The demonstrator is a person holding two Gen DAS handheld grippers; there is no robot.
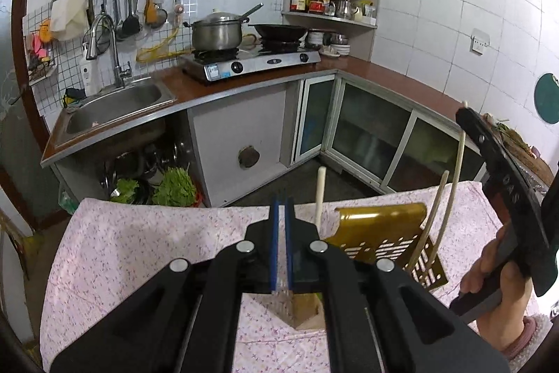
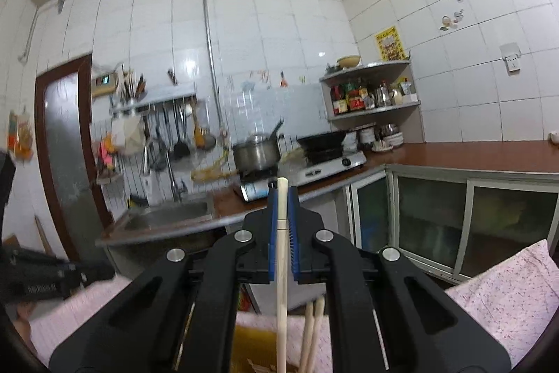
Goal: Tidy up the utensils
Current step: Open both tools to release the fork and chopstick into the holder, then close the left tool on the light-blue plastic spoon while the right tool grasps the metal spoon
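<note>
My left gripper (image 1: 281, 198) is shut, with nothing seen between its blue pads, low over a table with a pink floral cloth (image 1: 139, 243). A gold perforated utensil holder (image 1: 387, 236) stands just right of it, with several pale chopsticks (image 1: 438, 208) and one thicker pale stick (image 1: 320, 194) leaning in it. My right gripper (image 2: 283, 194) is shut on a pale chopstick (image 2: 281, 254) that runs upright between its pads, down toward the gold holder (image 2: 251, 345). Two more chopsticks (image 2: 312, 331) stand beside it. The right gripper body (image 1: 503, 184) shows in the left wrist view above the holder.
Beyond the table is a kitchen counter with a steel sink (image 1: 115, 107), a two-burner stove (image 1: 251, 62) with a pot (image 1: 216, 32) and a wok (image 1: 279, 30), a corner shelf of bottles (image 1: 332, 2) and hanging utensils (image 1: 129, 6). Greens (image 1: 174, 187) lie under the sink.
</note>
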